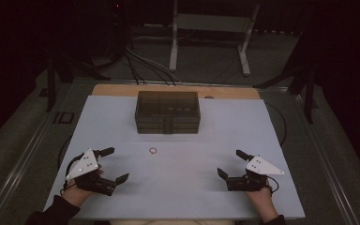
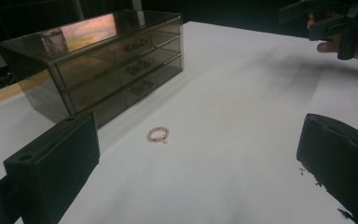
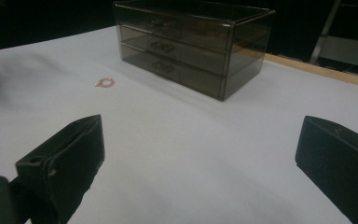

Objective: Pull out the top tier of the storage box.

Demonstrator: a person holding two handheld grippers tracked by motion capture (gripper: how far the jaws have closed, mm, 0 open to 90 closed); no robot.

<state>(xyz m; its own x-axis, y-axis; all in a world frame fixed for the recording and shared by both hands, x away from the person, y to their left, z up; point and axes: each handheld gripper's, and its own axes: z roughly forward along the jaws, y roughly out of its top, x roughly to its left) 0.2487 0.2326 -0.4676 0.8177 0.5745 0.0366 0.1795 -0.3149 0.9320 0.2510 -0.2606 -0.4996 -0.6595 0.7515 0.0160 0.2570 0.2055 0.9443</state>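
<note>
Ahead of the left gripper (image 1: 114,165), between its widely parted jaws and clear of both, lies a small pink ring (image 2: 158,135) on the white table (image 1: 192,187). Beyond it stands a smoky drawer box (image 1: 168,111), drawers closed. Off toward its left jaw's side, the right gripper (image 1: 229,163) sees the ring too; its jaws are spread and hold nothing.

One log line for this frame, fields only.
left gripper: open, empty | right gripper: open, empty | bracelet: on table, untouched | drawer box: drawers shut

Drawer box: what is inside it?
Through the smoky drawer box walls, three shut drawers show, each with small dark shapes near its front, possibly handles. The tint hides any contents.
</note>
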